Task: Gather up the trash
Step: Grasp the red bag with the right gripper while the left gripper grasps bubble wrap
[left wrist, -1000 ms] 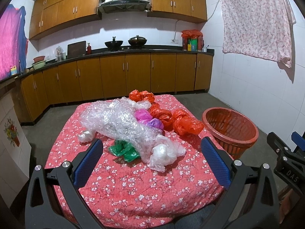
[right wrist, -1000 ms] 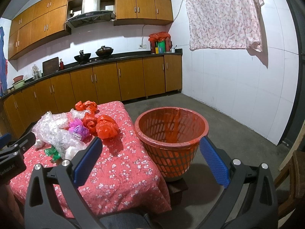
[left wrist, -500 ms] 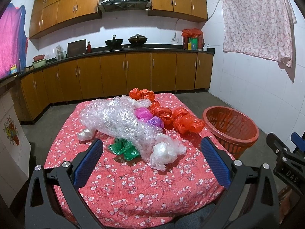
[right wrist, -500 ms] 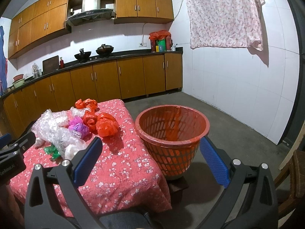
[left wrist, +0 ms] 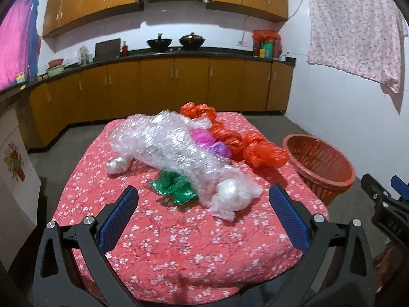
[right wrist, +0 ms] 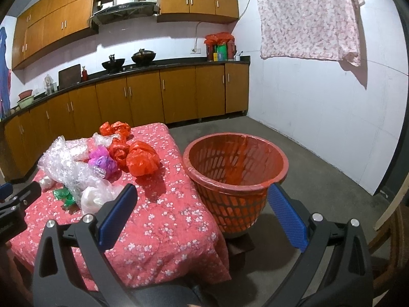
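Left gripper (left wrist: 203, 213) hovers over the near edge of the desk (left wrist: 179, 250), jaws wide open, nothing between them. Right gripper (right wrist: 202, 212) sits off the desk's right side, jaws also wide open and empty, aimed at the basket (right wrist: 236, 179).

Trash is all on the desk, piled mid to far side:
- bubble wrap (left wrist: 168, 145), long clump running diagonally, biggest item
- white bag (left wrist: 231, 195) at its near end, closest to the left gripper
- green bag (left wrist: 173, 188) tucked against the wrap's near left side
- small white wad (left wrist: 116, 166) at the wrap's left end
- pink bag (left wrist: 202, 138) and purple bag (left wrist: 218, 149) touching the wrap's right side
- red bags (left wrist: 255, 151) in a row along the right, one more at the far end

Basket stands on the floor just beside the desk's right edge, upright, lined with red plastic. No trash visible inside from the right wrist view.

Desk cover is red floral cloth. Kitchen cabinets (left wrist: 179, 87) behind.
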The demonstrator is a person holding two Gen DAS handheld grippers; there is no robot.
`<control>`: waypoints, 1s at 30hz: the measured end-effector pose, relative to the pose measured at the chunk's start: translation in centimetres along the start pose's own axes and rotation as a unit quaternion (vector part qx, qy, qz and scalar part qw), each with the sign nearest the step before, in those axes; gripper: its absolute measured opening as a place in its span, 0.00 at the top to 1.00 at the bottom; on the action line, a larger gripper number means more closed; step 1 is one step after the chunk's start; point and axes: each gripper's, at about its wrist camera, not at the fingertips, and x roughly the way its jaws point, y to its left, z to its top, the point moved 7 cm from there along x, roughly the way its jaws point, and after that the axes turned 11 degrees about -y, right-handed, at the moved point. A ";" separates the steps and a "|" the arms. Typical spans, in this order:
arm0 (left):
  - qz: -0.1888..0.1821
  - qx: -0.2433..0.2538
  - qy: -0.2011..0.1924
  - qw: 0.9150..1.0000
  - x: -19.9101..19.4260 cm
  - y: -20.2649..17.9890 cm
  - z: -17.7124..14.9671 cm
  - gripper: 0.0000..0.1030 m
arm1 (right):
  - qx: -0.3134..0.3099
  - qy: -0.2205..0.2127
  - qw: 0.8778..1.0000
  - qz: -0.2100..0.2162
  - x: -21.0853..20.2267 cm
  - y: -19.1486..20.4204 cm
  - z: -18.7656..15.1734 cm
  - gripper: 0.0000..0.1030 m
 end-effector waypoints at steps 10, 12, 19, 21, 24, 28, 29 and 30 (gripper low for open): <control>0.057 -0.036 0.010 0.998 3.1 5.9 0.6 0.02 | 0.037 0.029 0.997 0.054 7.9 3.3 1.5 0.04; 0.059 -0.040 0.010 0.997 4.1 6.5 1.0 0.02 | 0.028 0.041 0.997 0.063 10.4 4.8 1.6 0.04; 0.066 -0.040 0.013 0.997 6.8 7.0 2.1 0.02 | 0.020 0.094 0.991 0.095 16.8 9.0 0.6 0.09; 0.063 -0.043 0.017 0.997 7.8 7.2 2.1 0.02 | 0.008 0.109 0.989 0.101 18.4 10.2 -0.1 0.12; 0.057 -0.044 0.026 0.997 8.8 6.8 2.0 0.02 | -0.012 0.130 0.986 0.104 20.2 11.2 -1.3 0.19; 0.049 -0.039 0.037 0.997 9.9 6.0 1.7 0.02 | -0.022 0.164 0.980 0.109 21.6 11.6 -3.1 0.46; 0.047 -0.037 0.040 0.997 10.1 5.8 1.7 0.02 | -0.021 0.169 0.979 0.112 21.7 11.7 -3.4 0.49; 0.045 -0.036 0.042 0.997 10.4 5.6 1.6 0.02 | -0.020 0.170 0.978 0.117 21.6 11.7 -3.5 0.53</control>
